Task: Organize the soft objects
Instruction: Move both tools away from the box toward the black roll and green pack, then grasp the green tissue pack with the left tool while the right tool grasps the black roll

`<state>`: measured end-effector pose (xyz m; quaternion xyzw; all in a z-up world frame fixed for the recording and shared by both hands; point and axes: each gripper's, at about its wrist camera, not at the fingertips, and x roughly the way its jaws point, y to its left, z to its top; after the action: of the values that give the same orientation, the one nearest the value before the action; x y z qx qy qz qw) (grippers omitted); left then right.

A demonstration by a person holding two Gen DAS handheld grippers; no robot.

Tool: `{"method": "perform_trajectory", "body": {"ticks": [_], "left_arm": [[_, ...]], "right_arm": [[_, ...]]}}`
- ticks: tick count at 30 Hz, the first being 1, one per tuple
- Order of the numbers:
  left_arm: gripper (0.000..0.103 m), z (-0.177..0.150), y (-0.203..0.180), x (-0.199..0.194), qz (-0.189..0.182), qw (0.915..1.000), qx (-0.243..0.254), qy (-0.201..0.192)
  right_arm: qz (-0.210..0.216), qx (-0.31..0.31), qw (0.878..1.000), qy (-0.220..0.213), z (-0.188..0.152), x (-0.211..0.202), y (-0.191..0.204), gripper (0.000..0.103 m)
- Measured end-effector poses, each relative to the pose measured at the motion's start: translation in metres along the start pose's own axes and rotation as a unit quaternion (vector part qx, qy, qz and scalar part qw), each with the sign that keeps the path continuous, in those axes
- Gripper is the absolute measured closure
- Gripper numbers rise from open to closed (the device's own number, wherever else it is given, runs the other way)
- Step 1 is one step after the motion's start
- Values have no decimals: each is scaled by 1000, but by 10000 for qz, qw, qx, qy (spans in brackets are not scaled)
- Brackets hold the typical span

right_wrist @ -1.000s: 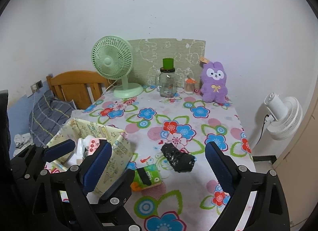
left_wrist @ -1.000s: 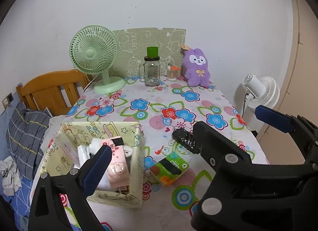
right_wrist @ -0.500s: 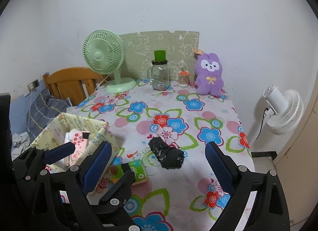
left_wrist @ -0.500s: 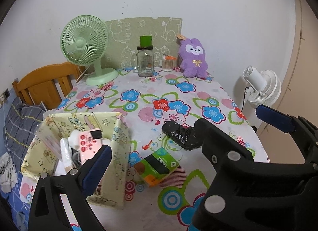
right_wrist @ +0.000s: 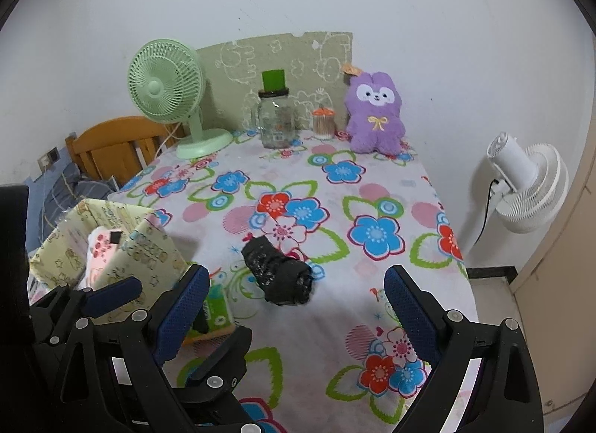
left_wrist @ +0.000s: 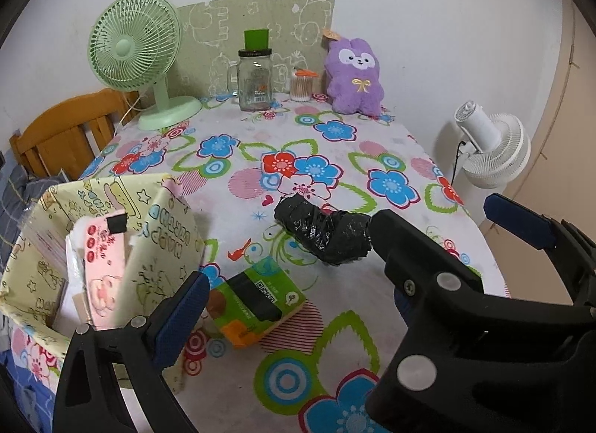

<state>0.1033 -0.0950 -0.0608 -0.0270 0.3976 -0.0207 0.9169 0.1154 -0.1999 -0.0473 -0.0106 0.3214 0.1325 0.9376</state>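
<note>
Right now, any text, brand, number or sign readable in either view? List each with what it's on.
Nothing reads cleanly.
Green tissue pack: a QR code and small print, too small to read.
Glass jar: red and grey print, blurred.
Yellow fabric box: outlined cartoon lettering, warped, not legible.
Pink packet in the box: red dots and a drawing, no readable words.
Green board behind the jar: drawings only.

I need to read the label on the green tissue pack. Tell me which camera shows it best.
The left wrist view: the green tissue pack lies in full sight between the fingers, its printed top facing up. In the right wrist view the pack is half hidden behind that gripper's left finger.
</note>
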Motion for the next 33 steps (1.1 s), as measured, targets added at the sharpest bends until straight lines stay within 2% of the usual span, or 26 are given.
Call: {"method": "perform_trajectory", "body": {"ticks": [17,21,27,33], "left_arm": [[3,-19,4,48,520,9959,-550,496],[3,-23,4,56,912,9921,-724,473],[3,-27,5,60,1233,9872,-893,483],[3,-30,7,58,1249,9843,-1119,542]], "right_arm": [[-59,94,9994,335,-21,48,-15,6],[-85,75,9991,410,-25,59,-17,6],[32,114,9986,524,-28,74,-19,6],[105,59,9987,500,-27,74,-16,6]]}}
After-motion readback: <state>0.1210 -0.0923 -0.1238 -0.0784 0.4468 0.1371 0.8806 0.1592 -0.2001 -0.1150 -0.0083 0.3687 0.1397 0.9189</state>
